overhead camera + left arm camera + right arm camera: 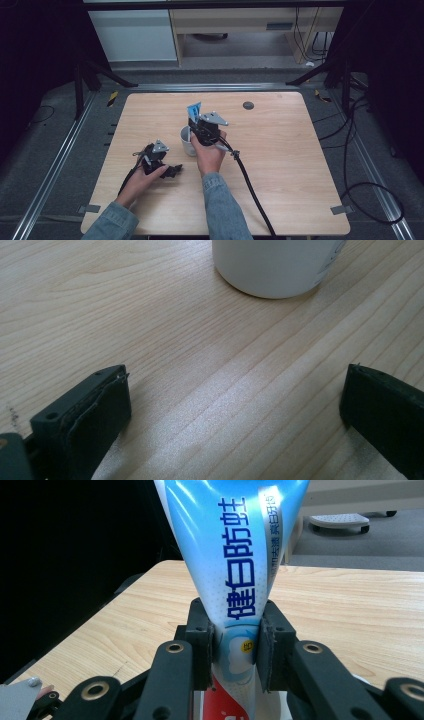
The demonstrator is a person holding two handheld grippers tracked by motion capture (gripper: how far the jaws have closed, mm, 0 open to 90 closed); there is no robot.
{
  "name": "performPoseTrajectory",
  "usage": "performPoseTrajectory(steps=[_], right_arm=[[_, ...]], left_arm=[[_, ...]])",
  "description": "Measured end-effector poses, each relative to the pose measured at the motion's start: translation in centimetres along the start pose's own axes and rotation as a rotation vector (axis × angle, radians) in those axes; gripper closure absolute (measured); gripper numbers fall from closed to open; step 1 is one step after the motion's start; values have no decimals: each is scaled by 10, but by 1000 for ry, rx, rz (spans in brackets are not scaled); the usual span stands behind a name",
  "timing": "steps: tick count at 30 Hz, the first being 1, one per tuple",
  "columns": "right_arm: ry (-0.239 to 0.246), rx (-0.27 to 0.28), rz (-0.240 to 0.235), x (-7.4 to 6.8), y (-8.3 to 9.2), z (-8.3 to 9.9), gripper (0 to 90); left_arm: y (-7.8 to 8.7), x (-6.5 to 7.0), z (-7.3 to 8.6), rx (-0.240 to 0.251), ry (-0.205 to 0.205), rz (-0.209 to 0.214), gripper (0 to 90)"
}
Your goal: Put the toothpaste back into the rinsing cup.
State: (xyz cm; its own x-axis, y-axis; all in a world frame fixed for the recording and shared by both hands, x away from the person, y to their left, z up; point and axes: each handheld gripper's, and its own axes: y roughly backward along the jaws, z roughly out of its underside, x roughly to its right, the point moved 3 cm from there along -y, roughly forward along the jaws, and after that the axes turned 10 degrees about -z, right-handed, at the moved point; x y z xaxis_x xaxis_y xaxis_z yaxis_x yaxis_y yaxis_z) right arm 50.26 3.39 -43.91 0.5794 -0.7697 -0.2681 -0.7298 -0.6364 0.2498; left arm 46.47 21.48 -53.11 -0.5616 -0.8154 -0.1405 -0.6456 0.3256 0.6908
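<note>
A white cup (pixel 188 141) stands near the middle of the wooden table (pixel 280 165). My right gripper (pixel 196 124) is directly above it, shut on a blue and white toothpaste tube (pixel 193 109) that stands upright; in the right gripper view the pads (pixel 266 645) squeeze the tube (pixel 235 555) near its lower part, with the cup rim just below. My left gripper (pixel 172 170) rests low on the table to the left of the cup, its jaws wide apart with bare wood between them. The cup's base (pixel 272 265) shows ahead of the left gripper (pixel 235 405).
A small dark round disc (pixel 248 105) lies near the table's far edge. A thick black cable (pixel 250 185) trails from the right gripper toward the front edge. Metal rails and dark stands flank the table on the floor.
</note>
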Motion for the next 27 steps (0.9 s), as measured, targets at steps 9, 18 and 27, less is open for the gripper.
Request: performPoseTrajectory(steps=[9, 18, 27], right_arm=[[0, -13, -4, 4, 1, -1, 702], [-7, -21, -5, 8, 3, -2, 661], [-11, -31, 0, 9, 4, -3, 621]], left_arm=[[0, 0, 0, -1, -2, 0, 0], [0, 0, 0, -1, -2, 0, 0], [0, 0, 0, -1, -3, 0, 0]])
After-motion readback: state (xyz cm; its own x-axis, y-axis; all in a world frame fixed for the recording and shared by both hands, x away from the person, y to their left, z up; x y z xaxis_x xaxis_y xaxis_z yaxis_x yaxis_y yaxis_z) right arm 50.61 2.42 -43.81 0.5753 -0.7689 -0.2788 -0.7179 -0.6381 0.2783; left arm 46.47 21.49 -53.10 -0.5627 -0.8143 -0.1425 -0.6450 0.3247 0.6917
